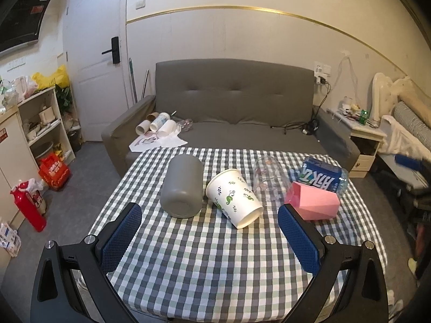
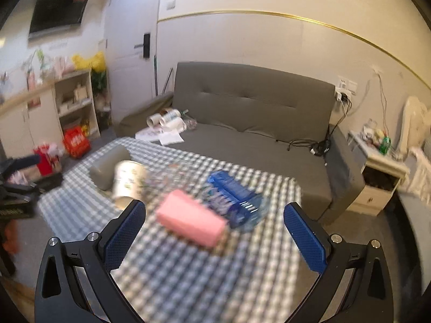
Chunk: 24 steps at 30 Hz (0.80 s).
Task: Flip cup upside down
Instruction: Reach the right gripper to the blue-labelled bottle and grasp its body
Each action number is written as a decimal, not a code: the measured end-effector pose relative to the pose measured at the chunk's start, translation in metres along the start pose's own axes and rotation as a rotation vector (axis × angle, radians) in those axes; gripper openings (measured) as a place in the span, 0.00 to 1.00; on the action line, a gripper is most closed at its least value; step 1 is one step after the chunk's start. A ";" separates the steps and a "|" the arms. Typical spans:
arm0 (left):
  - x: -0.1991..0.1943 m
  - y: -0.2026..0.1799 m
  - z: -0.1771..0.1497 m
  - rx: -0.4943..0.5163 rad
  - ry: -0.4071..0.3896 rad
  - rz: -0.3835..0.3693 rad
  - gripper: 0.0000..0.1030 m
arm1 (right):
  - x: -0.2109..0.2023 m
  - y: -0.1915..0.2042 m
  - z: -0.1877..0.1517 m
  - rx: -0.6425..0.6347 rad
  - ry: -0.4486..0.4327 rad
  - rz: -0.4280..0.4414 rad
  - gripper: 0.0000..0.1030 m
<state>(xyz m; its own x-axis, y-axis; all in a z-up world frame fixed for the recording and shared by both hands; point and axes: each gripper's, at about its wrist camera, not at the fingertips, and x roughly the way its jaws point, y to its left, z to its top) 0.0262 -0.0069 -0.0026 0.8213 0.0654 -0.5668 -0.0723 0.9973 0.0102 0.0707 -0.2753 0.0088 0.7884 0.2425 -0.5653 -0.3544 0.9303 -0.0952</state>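
Note:
Several cups lie on their sides on the checked tablecloth [image 1: 204, 263]: a grey cup [image 1: 181, 188], a white paper cup with green leaves [image 1: 233, 197] and a pink cup [image 1: 313, 202]. A clear glass cup [image 1: 269, 180] sits between the paper and pink ones. My left gripper [image 1: 208, 207] is open just short of the grey and paper cups, holding nothing. The right wrist view is blurred. There, my right gripper [image 2: 214, 206] is open above the pink cup [image 2: 191, 222], with the paper cup [image 2: 129, 181] and grey cup [image 2: 109, 168] to its left.
A blue-labelled plastic bottle [image 1: 320, 179] lies behind the pink cup. A grey sofa [image 1: 234, 102] with paper cups and papers stands beyond the table's far edge. White shelves [image 1: 40, 123] are at the left and a bedside cabinet [image 1: 366, 140] at the right.

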 end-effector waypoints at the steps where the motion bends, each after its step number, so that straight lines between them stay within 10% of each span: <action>1: 0.005 0.000 0.001 -0.004 0.007 0.005 1.00 | 0.009 -0.009 0.004 -0.026 0.022 -0.003 1.00; 12: 0.052 -0.013 -0.005 0.010 0.092 0.046 1.00 | 0.133 -0.035 -0.001 -0.257 0.315 0.146 0.89; 24: 0.084 -0.021 -0.014 0.059 0.156 0.045 1.00 | 0.190 -0.052 -0.009 -0.145 0.412 0.262 0.83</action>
<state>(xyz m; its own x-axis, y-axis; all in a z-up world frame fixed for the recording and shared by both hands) 0.0885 -0.0232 -0.0619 0.7199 0.1085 -0.6856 -0.0701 0.9940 0.0838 0.2341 -0.2798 -0.1011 0.4102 0.3066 -0.8589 -0.6030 0.7978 -0.0032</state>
